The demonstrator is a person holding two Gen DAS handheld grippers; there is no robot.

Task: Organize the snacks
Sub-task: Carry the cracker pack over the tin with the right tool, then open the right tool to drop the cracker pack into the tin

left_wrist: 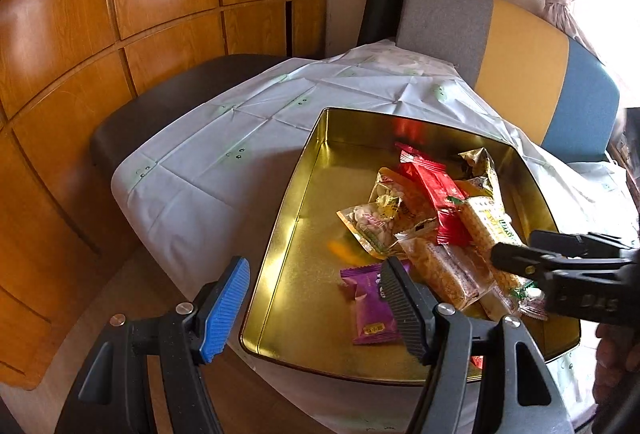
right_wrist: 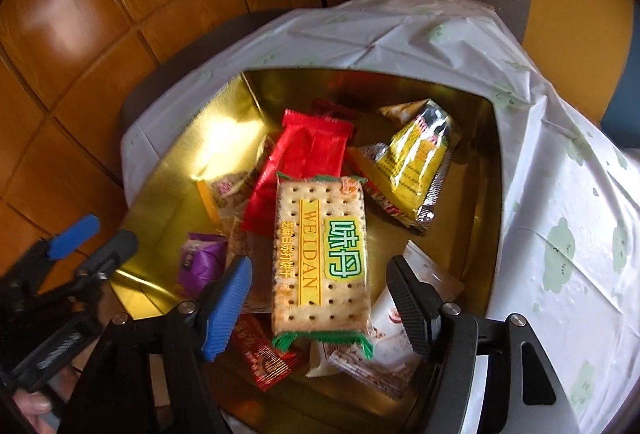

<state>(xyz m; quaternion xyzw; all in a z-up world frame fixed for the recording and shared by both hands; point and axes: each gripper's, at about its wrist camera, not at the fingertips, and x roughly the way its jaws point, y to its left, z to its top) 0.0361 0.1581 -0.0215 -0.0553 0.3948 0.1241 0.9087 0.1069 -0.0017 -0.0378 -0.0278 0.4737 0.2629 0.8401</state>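
A gold tin tray (left_wrist: 304, 234) (right_wrist: 168, 201) on the table holds several snack packets. My left gripper (left_wrist: 316, 310) is open over the tray's near left rim, its right finger beside a purple packet (left_wrist: 370, 314) (right_wrist: 200, 258). My right gripper (right_wrist: 320, 302) is open above a Weidan cracker pack (right_wrist: 318, 254) (left_wrist: 486, 222), one finger on each side, not touching it. A red packet (left_wrist: 432, 189) (right_wrist: 308, 157) and a yellow packet (right_wrist: 416, 157) lie further in. The right gripper also shows in the left wrist view (left_wrist: 516, 254), and the left gripper in the right wrist view (right_wrist: 92, 234).
A white tablecloth with green prints (left_wrist: 224, 137) (right_wrist: 560, 234) covers the round table. A grey, yellow and blue chair back (left_wrist: 516, 69) stands behind it. Wooden cabinet doors (left_wrist: 120, 13) are on the left.
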